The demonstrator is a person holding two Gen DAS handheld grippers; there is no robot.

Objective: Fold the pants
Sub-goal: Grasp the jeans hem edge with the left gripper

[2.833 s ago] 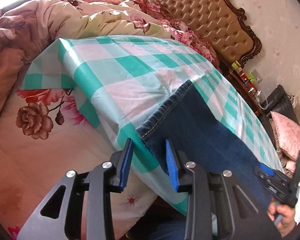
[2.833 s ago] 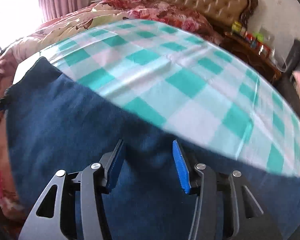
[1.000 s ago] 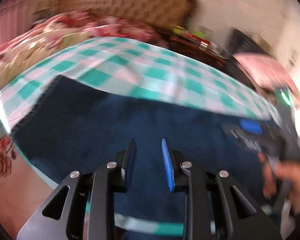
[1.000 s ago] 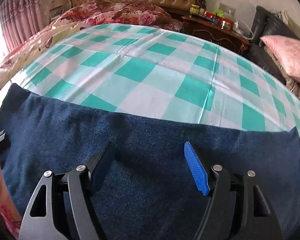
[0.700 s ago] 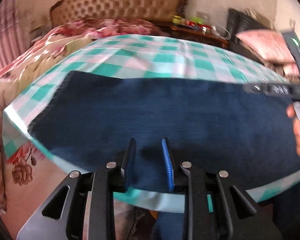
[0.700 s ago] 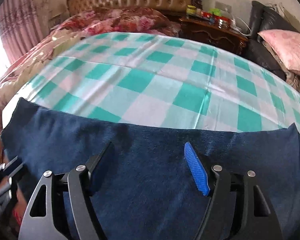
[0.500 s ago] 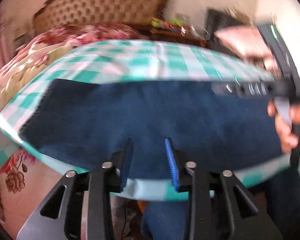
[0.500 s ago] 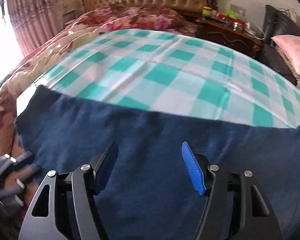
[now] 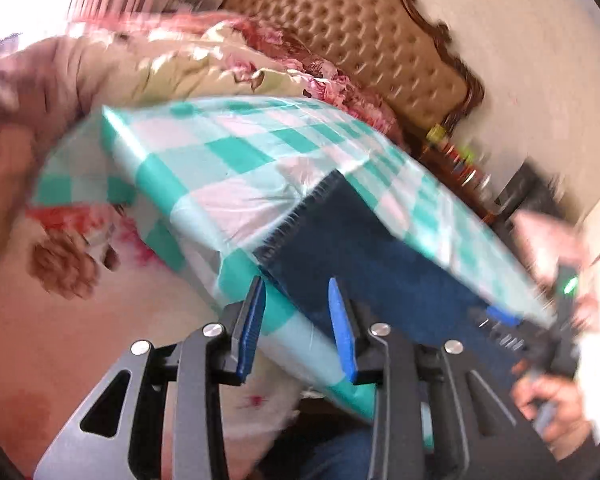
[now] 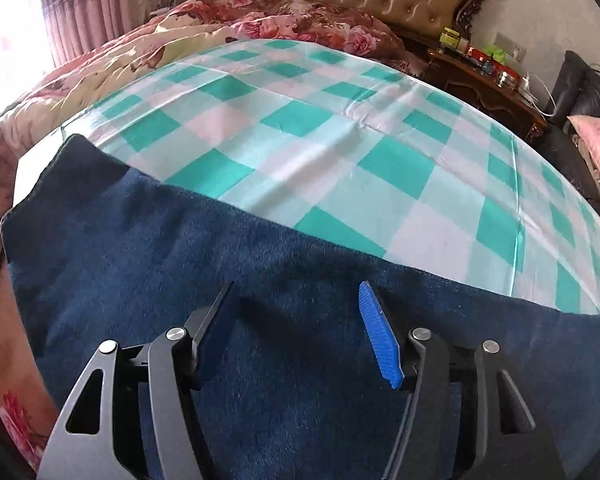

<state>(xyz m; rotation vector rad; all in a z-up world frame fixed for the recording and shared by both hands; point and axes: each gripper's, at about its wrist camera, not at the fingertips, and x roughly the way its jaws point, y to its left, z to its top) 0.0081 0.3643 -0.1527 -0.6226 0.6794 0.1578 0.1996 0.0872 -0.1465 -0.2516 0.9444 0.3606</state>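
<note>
Denim pants [image 10: 260, 320] lie flat along the near edge of the checked cloth [image 10: 340, 140], whose far half is bare. Left gripper [image 9: 296, 320] and right gripper [image 10: 296, 328] hover with jaws apart, gripping nothing.

Daylight enters from the upper left in both my views, burning the curtain [image 10: 80, 12] edge to white glare. My left view is smeared by motion blur across the headboard [image 9: 364, 48] and checked cloth [image 9: 236, 168]; my right view is sharp. Fisheye distortion bows every edge, and my right gripper [image 10: 300, 332] casts soft shadows on the pants [image 10: 260, 320].
</note>
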